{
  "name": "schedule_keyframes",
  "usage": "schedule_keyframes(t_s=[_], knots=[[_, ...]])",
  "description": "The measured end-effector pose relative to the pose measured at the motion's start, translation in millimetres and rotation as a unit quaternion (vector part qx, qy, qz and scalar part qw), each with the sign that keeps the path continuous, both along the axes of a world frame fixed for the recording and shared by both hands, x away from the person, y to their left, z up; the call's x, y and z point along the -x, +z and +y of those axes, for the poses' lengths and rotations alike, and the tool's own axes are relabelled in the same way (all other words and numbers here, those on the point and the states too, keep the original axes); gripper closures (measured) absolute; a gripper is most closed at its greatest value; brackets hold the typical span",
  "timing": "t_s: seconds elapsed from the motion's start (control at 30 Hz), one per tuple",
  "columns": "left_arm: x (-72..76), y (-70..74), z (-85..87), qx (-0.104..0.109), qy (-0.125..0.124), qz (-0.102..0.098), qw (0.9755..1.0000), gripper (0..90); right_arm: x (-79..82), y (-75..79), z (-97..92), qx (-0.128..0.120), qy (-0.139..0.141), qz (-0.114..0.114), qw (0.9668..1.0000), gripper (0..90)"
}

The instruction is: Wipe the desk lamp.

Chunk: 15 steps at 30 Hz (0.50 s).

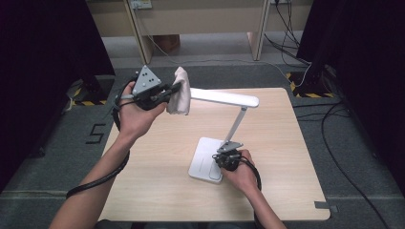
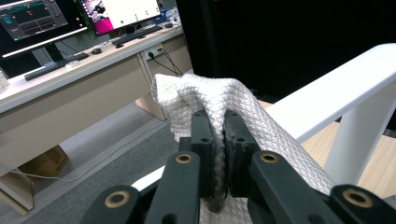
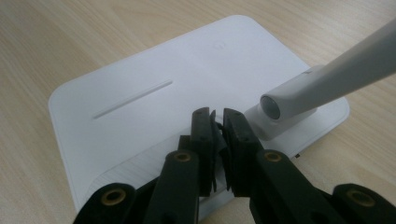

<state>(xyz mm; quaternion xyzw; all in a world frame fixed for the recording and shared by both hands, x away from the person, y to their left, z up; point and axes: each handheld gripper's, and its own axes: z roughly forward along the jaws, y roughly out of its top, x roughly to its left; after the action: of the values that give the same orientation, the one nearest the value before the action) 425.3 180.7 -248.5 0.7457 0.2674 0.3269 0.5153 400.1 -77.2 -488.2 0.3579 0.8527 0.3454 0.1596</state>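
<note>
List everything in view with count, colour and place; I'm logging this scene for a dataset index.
desk lamp: one, white, flat base near the table's middle, head reaching left
cleaning cloth: one, white quilted, at the left end of the lamp head
table: one, light wood, centre
desk: one, beige, behind the table, with monitors and a keyboard on it
cables: several, black, floor at right
left gripper: one, black, shut on the cleaning cloth
right gripper: one, black, jaws nearly together over the lamp base
forearms: two, entering from the bottom

Cloth (image 2: 219,100) hides the lamp head's (image 2: 336,88) near end.
</note>
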Motion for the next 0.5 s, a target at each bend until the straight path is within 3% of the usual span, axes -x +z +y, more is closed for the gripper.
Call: schedule_keyframes(t_s=[0.5], knots=[[-3.2, 0.4, -15.8, 0.004, -0.012, 0.004, 0.9999, 84.5, -0.1, 0.0, -0.3, -0.001, 0.002, 0.003, 1.0000, 84.5]])
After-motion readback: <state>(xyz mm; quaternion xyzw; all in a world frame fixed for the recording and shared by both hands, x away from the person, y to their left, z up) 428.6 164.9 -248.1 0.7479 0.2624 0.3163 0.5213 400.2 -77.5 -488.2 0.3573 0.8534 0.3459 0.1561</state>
